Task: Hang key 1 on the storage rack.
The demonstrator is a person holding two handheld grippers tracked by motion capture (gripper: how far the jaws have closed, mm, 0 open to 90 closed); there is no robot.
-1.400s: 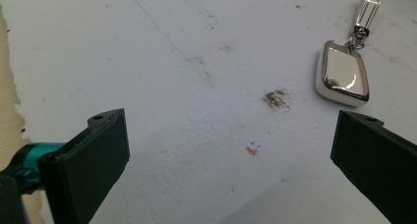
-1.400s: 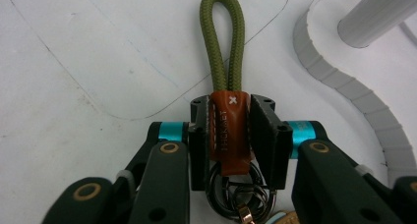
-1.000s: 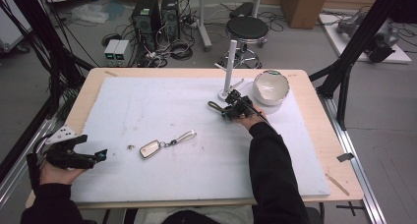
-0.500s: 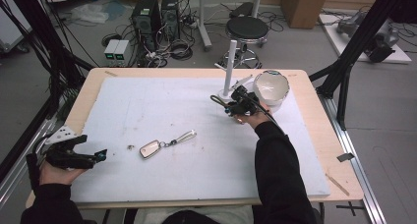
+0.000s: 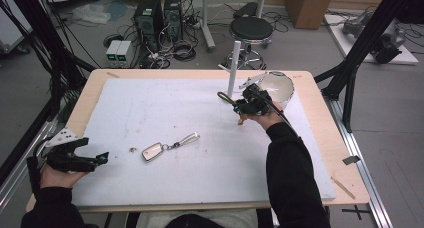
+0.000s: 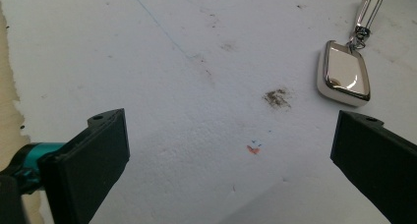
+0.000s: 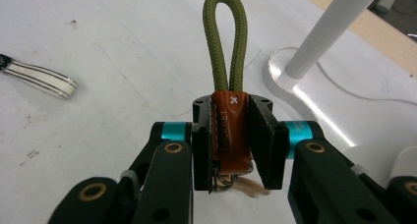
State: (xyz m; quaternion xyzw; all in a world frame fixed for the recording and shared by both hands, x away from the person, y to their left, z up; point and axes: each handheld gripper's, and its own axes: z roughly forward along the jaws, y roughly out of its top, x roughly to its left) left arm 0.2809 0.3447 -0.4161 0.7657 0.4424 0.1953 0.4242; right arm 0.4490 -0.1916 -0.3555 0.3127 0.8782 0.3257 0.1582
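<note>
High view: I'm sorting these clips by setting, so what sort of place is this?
Probably a lab or workshop: computer towers and tangled cables on the floor, black frame struts around a foam-covered table.

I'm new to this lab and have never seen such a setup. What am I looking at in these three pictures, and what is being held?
A person sits at a table with a hand-held two-jaw gripper in each hand. The high view looks down from above; the other two pictures come from cameras riding on each gripper.

The right gripper is shut on a keychain strap: a green cord loop with a brown leather tab, held near a white post and a bowl.

The left gripper rests open and empty at the table's near left. A white key fob with a strap lies on the mat.
</note>
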